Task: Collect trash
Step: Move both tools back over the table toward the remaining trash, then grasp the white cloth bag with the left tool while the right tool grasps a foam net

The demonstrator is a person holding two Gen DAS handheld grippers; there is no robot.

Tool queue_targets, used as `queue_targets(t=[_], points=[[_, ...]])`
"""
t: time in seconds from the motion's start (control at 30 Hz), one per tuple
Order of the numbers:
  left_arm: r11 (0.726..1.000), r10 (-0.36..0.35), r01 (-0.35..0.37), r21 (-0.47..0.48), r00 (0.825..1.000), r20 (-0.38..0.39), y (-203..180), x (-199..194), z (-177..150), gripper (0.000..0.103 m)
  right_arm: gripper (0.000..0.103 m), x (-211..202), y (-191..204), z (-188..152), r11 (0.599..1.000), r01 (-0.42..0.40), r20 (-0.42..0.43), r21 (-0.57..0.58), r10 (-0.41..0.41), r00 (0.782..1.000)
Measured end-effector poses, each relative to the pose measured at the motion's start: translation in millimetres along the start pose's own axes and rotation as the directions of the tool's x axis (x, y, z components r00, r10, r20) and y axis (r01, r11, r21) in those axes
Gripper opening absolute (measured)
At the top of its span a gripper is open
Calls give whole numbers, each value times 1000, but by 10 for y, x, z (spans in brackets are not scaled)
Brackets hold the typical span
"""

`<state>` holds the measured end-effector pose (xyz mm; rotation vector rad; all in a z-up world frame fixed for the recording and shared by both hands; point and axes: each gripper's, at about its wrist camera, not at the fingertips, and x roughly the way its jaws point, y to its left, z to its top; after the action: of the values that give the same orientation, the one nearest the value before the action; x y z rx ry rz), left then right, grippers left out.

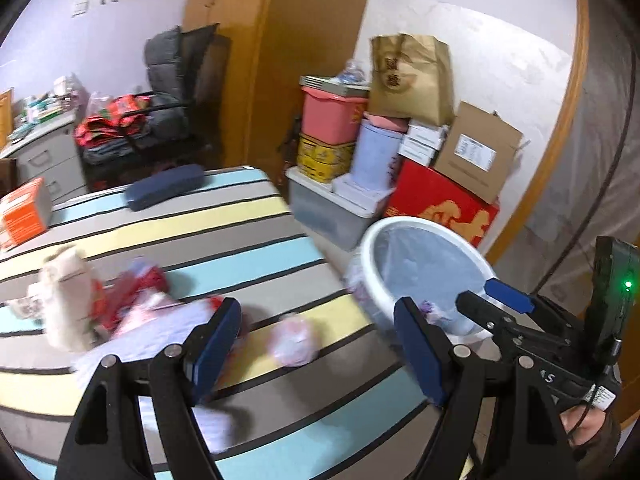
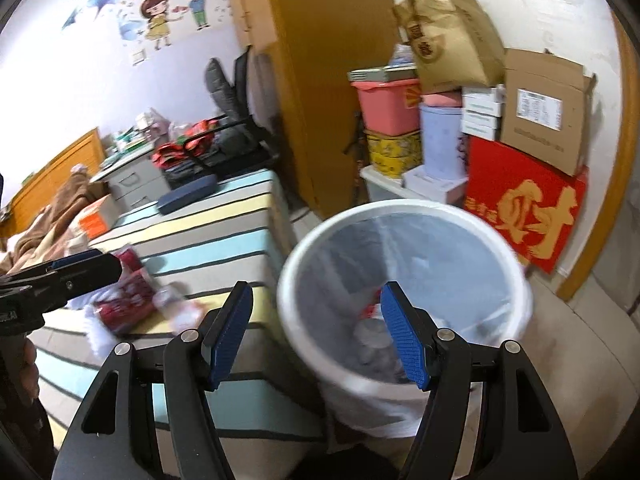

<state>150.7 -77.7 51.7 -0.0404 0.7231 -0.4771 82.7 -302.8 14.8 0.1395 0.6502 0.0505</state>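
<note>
The striped bed (image 1: 224,216) carries a navy cushion (image 1: 164,186) near its far edge, an orange box (image 1: 24,212) at the left side, and crumpled wrappers (image 1: 132,300) plus a pink wad (image 1: 292,340); the floor (image 2: 568,360) carries a lined white bin (image 2: 404,280) just beside the bed

The red box (image 2: 524,204), leaning behind the white bin (image 2: 404,280), bears a large gold character 财. The brown paper bag (image 2: 448,36) stacked above that red box carries dark printed characters, too blurred to read. The cardboard box (image 2: 540,108) beside the bag has a white label, illegible.
</note>
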Motion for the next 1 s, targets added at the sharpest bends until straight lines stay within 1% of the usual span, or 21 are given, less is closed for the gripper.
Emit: queue_targets(t=[0.1, 0.23, 0.27, 0.47, 0.63, 0.73, 0.77, 0.87, 0.93, 1.0], points=[[999, 48, -48, -7, 999, 23, 207, -142, -69, 80, 68, 45, 200, -32, 998, -44, -11, -38, 44, 999], [993, 104, -102, -57, 994, 33, 526, -273, -122, 80, 68, 109, 432, -92, 991, -107, -37, -75, 104, 994], [990, 128, -125, -68, 991, 37, 616, -309, -134, 80, 68, 129, 480, -105, 989, -123, -44, -83, 119, 992], [974, 197, -190, -127, 979, 48, 1043, -478, -237, 80, 68, 223, 807, -193, 966, -220, -105, -139, 207, 973], [960, 231, -222, -170, 972, 33, 1307, -482, -289, 80, 68, 314, 1129, -254, 935, -301, -156, -188, 275, 949], [955, 245, -237, -179, 969, 24, 1437, -476, -319, 80, 68, 378, 1254, -287, 912, -365, -196, -189, 329, 924], [954, 247, -240, -180, 969, 20, 1479, -461, -323, 80, 68, 394, 1289, -295, 906, -377, -205, -193, 338, 919], [950, 253, -247, -190, 967, 6, 1583, -420, -310, 80, 68, 444, 1391, -328, 892, -397, -232, -216, 348, 908], [957, 240, -235, -169, 971, 10, 1617, -384, -281, 80, 68, 490, 1448, -341, 885, -408, -253, -224, 352, 901], [958, 242, -240, -157, 970, -7, 1669, -315, -247, 80, 68, 532, 1503, -368, 878, -420, -282, -230, 354, 892]])
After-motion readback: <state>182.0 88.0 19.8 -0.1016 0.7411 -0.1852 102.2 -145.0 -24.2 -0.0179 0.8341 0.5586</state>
